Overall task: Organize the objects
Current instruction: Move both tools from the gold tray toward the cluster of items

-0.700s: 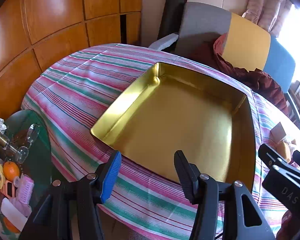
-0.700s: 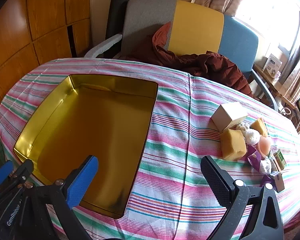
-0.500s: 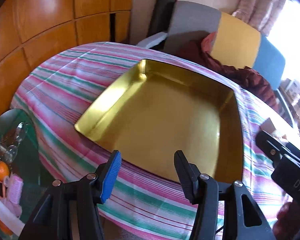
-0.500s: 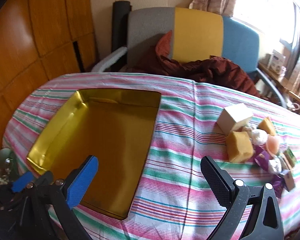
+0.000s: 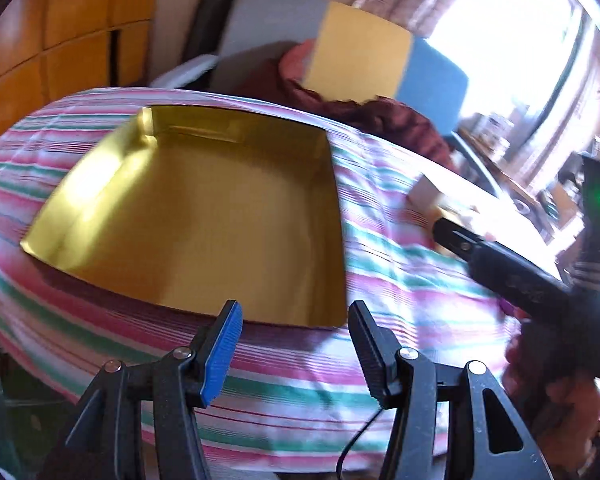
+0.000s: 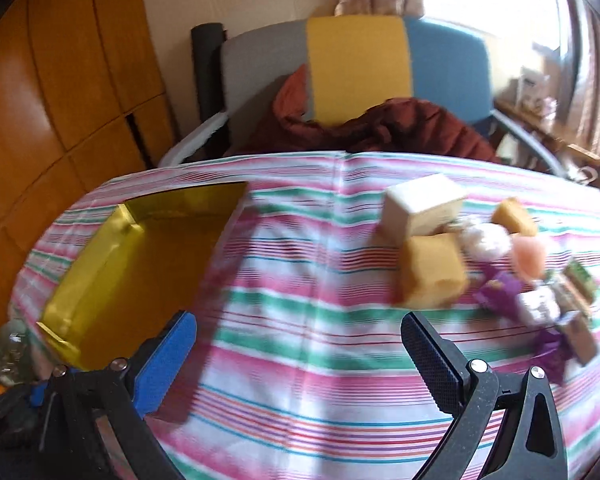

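Note:
An empty gold tray [image 5: 96,172] lies on the striped tablecloth [image 5: 400,280], just beyond my left gripper [image 5: 294,328], which is open with nothing between its fingers. My right gripper [image 6: 298,332] stands wide open above bare cloth, the tray [image 6: 96,256] to its left. Ahead to its right lies a blurred pile: a white box [image 6: 416,208], a yellow sponge block [image 6: 432,276], a white fluffy ball [image 6: 486,240], a pink round piece [image 6: 530,258] and purple wrappers [image 6: 500,292]. The left wrist view shows one of the right gripper's fingers [image 5: 460,240] near the white box [image 5: 424,194].
Behind the table stands a grey, yellow and blue chair [image 6: 356,64] with a dark red cloth [image 6: 400,128] heaped on it. Wood panelling [image 6: 60,100] fills the left. A low glass table with small things [image 6: 4,352] sits below the table's left edge.
Both views have swung to the right, so the tray sits further left in each. The pile of small things is now larger and nearer in the right wrist view. Both jaws look unchanged.

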`<move>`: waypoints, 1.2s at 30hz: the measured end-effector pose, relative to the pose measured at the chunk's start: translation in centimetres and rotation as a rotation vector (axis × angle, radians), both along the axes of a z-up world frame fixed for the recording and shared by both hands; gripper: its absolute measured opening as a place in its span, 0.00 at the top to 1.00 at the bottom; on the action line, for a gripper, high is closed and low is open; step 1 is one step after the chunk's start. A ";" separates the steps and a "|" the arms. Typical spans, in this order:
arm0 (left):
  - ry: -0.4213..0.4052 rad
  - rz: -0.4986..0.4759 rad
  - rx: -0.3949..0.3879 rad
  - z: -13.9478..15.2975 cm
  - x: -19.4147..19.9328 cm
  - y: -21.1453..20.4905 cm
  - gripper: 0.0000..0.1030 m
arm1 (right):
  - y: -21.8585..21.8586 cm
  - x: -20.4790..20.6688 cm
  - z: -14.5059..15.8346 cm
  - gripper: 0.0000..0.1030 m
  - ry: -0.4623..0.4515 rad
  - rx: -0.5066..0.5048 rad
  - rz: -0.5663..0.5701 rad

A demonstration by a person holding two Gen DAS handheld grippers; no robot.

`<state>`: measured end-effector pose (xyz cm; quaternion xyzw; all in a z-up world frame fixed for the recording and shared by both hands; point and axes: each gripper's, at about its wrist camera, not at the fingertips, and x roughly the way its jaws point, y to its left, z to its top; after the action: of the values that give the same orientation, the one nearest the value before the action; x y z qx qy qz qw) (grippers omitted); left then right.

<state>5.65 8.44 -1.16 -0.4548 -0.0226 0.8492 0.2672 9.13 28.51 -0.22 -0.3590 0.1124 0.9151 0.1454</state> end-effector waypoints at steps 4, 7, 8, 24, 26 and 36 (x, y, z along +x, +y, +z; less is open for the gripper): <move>-0.046 -0.094 0.005 -0.6 1.1 2.3 0.46 | 3.6 2.6 -1.5 0.00 -0.028 0.019 -0.083; -0.046 -0.142 0.014 -0.9 2.0 3.7 0.46 | 7.0 4.5 -2.8 0.00 -0.033 -0.040 -0.141; -0.043 -0.149 0.014 -1.0 2.2 4.1 0.46 | 8.1 5.0 -3.2 0.00 -0.031 -0.068 -0.160; -0.076 -0.263 0.002 -1.7 2.7 8.0 0.36 | 16.7 8.7 -7.6 0.27 0.002 -0.211 -0.302; -0.077 -0.271 0.005 -1.6 2.5 8.5 0.36 | 17.5 8.5 -7.6 0.27 0.012 -0.215 -0.304; -0.067 -0.314 -0.016 -1.4 2.3 11.0 0.36 | 18.7 3.9 -7.2 0.29 0.036 -0.205 -0.264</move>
<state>7.98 19.49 -2.53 -0.4829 0.0469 0.7815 0.3922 12.98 47.21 -7.38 -0.3375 0.2539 0.8780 0.2252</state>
